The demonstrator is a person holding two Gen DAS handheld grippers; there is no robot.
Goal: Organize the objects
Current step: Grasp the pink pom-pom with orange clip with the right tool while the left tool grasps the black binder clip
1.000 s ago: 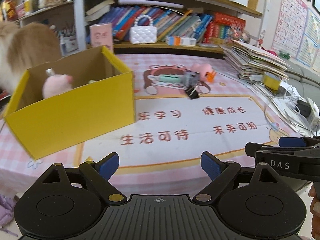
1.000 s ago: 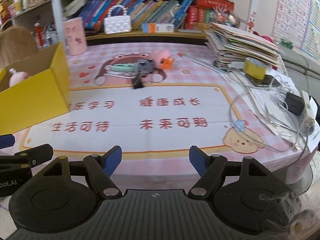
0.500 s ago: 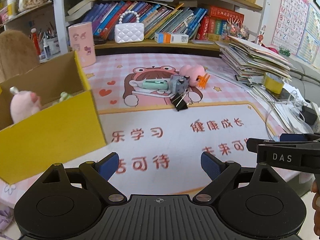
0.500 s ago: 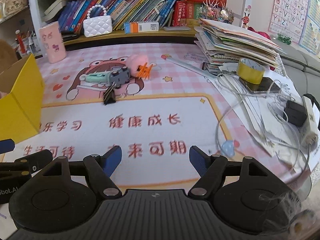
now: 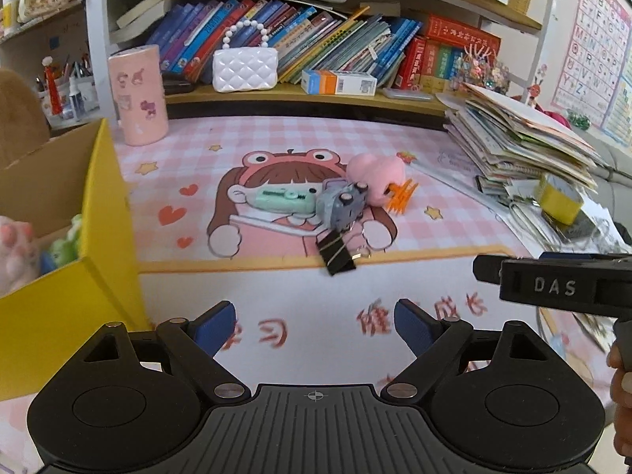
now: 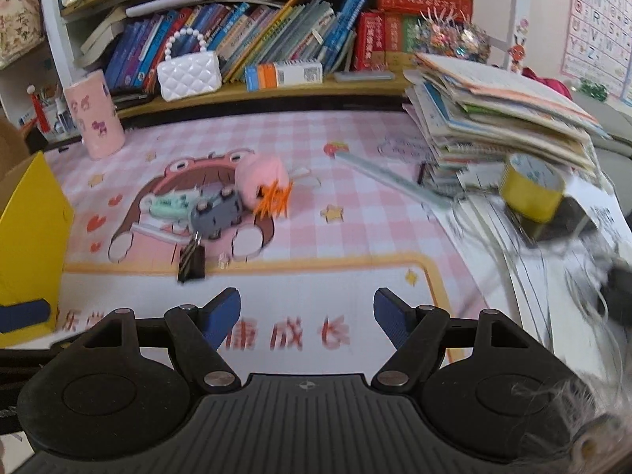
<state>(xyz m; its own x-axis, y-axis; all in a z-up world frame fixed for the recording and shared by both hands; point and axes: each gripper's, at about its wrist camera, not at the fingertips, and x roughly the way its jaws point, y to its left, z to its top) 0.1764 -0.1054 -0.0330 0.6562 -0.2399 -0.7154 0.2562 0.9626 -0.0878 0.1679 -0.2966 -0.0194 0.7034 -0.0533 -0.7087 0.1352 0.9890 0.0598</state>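
Advancing over the desk mat (image 5: 276, 284), both grippers now face the small pile of loose things that a second ago sat far up the view. The yellow box (image 5: 106, 213), which then filled the left wrist view, has slid to its left edge; in the right wrist view only a corner of it shows.

Left gripper (image 5: 314, 326): jaws spread with nothing between them. They have just been closing slightly, with only bare mat in the gap. Right gripper (image 6: 306, 316): jaws apart, empty, unchanged in width. Its black body also shows at the right of the left wrist view.

The pile lies near the middle of the mat, ahead of both grippers and not yet between either pair of fingers. It consists of:
- a black binder clip (image 5: 335, 254), nearest the grippers;
- a grey toy car (image 5: 341, 207), lying just behind the clip;
- a mint-green item (image 5: 280, 199), touching the car on its left; its kind cannot be told;
- a pink plush (image 5: 375, 179) with orange bristles, at the car's right.

The box already holds a pink plush toy (image 5: 15, 252) and something green beside it.

Judgement: the approach is under way and no pick has begun. The clip looks the likeliest first target. The items crowd one another, so closing on one may drag its neighbour.
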